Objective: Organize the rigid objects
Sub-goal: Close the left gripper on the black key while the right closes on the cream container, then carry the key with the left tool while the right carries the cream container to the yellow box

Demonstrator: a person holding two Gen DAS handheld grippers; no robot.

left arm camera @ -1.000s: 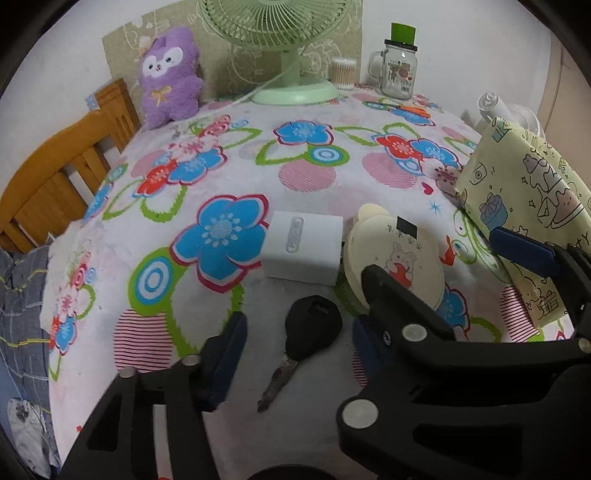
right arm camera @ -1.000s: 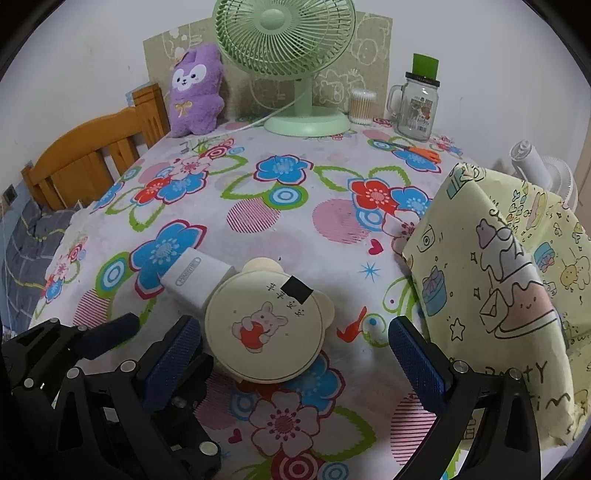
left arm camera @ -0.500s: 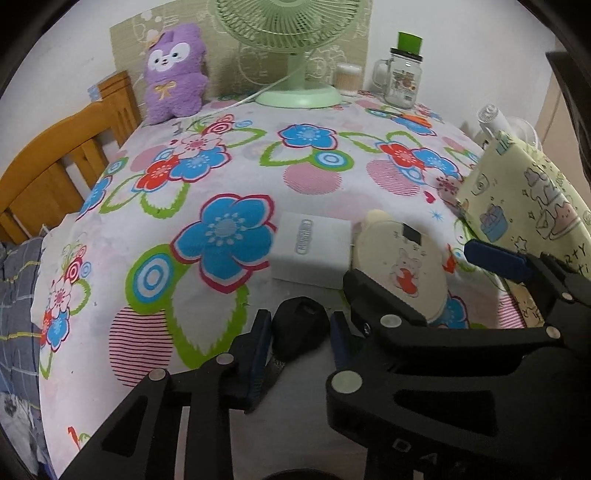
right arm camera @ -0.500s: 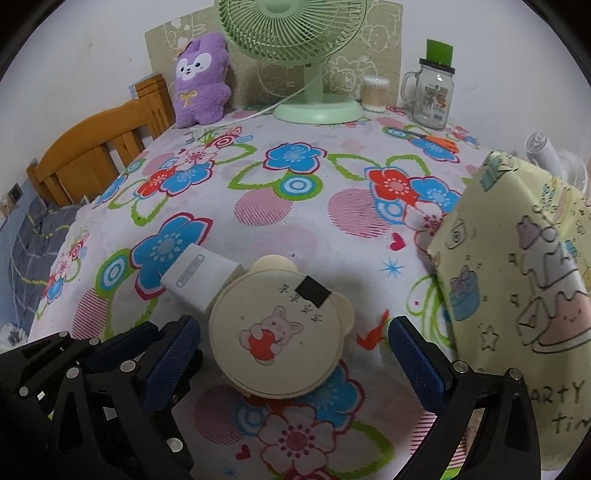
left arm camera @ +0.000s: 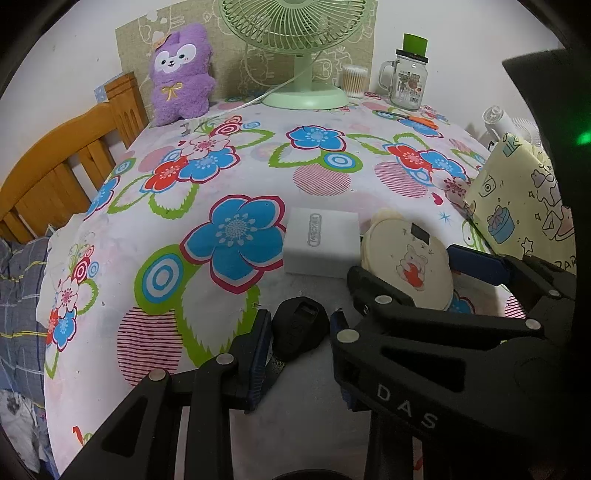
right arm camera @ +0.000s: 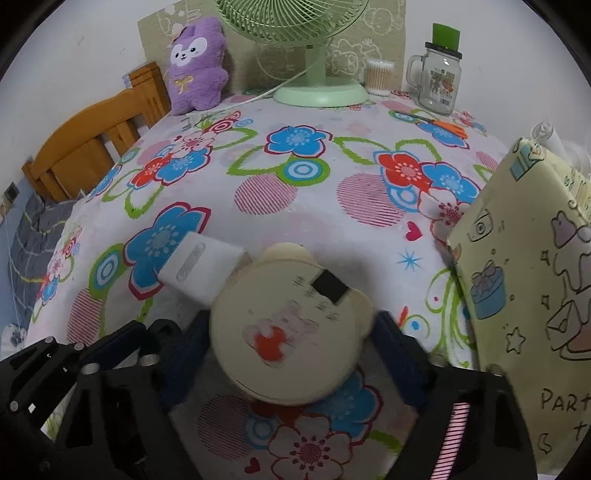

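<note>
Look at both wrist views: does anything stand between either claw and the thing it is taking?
No. The left claw grips the black key; the right claw, closing, flanks the round cream case.

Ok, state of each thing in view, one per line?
Left gripper: jaws shut on black car key.
Right gripper: jaws just closing around round cream case.
White charger: lying flat, untouched.
Green fan: upright.
Glass mug jar: lidded.
</note>
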